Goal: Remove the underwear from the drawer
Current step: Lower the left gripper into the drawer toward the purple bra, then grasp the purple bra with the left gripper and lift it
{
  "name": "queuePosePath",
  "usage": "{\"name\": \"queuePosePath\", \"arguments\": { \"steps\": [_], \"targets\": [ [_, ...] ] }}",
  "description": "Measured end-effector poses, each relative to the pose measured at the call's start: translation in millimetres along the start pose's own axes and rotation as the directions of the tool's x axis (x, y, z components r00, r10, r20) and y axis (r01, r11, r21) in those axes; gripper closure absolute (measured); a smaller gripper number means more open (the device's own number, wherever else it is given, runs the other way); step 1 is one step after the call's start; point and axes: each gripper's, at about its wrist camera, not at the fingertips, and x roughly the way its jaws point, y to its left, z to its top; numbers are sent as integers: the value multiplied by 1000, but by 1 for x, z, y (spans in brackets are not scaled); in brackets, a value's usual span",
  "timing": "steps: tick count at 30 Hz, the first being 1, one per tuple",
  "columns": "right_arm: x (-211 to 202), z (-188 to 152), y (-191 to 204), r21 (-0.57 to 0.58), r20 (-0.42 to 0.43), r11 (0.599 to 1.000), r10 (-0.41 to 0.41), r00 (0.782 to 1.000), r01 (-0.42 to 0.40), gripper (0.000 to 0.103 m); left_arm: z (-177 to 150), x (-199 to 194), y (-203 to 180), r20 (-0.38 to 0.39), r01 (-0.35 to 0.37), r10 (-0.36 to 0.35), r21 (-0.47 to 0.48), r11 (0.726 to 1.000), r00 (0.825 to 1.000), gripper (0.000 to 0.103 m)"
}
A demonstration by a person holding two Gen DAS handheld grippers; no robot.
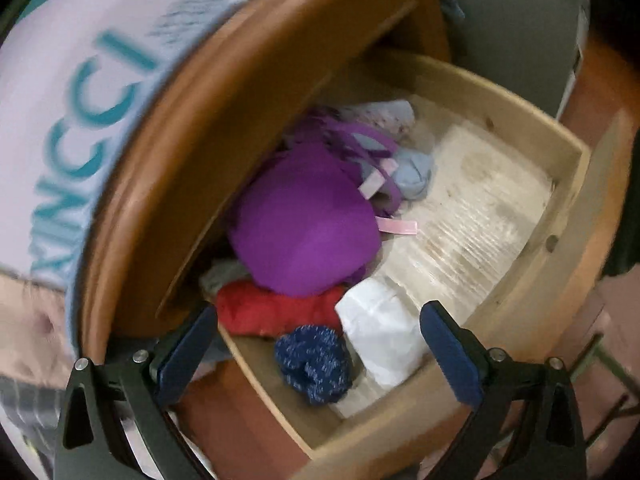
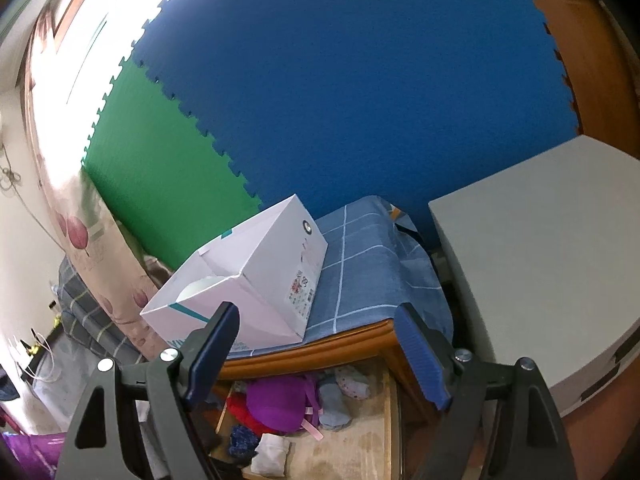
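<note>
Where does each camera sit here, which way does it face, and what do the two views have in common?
Left wrist: on the left gripper, tilted down into the open drawer at the purple bra, red garment and white bundle; its two blue-padded fingers show, spread apart and empty.
Right wrist: on the right gripper, facing more level across the cabinet top at the white box and blue foam wall mat; its fingers show, open and empty.
Shared: drawer, purple bra, white box.
</note>
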Motion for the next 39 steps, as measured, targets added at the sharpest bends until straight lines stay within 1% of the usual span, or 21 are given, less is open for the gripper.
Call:
{"name": "queuePosePath", "arguments": {
  "steps": [1,2,3,4,6,7,9,10,11,13,16,19,22,25,27,32,34,35,36,37,39],
  "targets": [
    [-1,0,-3,12,0,1000,3,1000,-3,21,4,5,-3,-1,-17,17,23,1000,1000,2],
    [0,1,-6,27,-2,1000,8,1000,-7,21,6,7,-3,1,-4,4,32,999,1000,2],
    [1,1,-9,42,-4,999,13,1000,-12,21,11,10,-1,-2,23,-23,27,999,1000,1],
    [2,1,-10,50,-6,999,16,1000,-16,21,15,12,0,-5,22,-22,24,999,1000,1],
    [5,1,-14,70,-9,997,22,1000,-21,21,24,16,-2,-5,-16,17,41,999,1000,3],
    [7,0,-15,75,-12,997,22,1000,-21,21,29,19,-5,-14,-8,8,54,999,1000,3],
    [13,0,-17,84,-28,996,20,999,-17,21,41,25,-11,-44,49,-47,42,998,998,2],
    [14,-1,-17,87,-32,996,21,999,-18,21,46,28,-14,-49,45,-44,33,998,998,2],
    [16,-1,-17,89,-37,996,21,999,-18,21,49,31,-17,-52,28,-26,30,999,998,2],
    [16,-2,-17,86,-40,996,22,999,-19,21,56,42,-25,-74,-30,32,34,999,997,2],
    [16,-2,-18,82,-45,996,25,999,-21,21,58,60,-32,-111,-92,96,39,995,989,2],
    [17,-2,-20,91,-51,995,32,998,-28,21,58,73,-30,-133,-105,110,39,994,985,2],
    [18,-2,-23,112,-56,993,47,997,-40,21,58,87,-23,-136,-132,138,52,990,981,2],
    [20,-2,-27,141,-64,989,62,996,-52,21,58,106,-15,-164,-113,122,63,992,979,2],
    [20,-2,-31,164,-60,984,74,995,-63,21,55,120,-12,-176,-127,140,81,989,974,1],
    [18,-2,-38,206,-40,975,88,995,-78,21,54,127,-12,-154,-118,136,119,986,979,1],
    [18,-2,-38,214,-35,973,90,995,-80,21,54,123,-10,-132,-125,141,117,985,981,15],
    [19,-2,-38,212,-33,974,89,995,-80,21,57,119,-11,-124,-130,144,111,985,982,31],
    [18,-1,-37,208,-32,975,88,996,-79,21,57,115,-8,-113,-140,150,92,986,982,42],
    [18,-1,-36,200,-29,977,85,996,-77,21,58,111,-1,-103,-132,138,63,989,985,46],
    [17,-1,-35,193,-26,978,82,996,-75,21,57,107,4,-96,-139,144,55,989,985,59]
  ]
}}
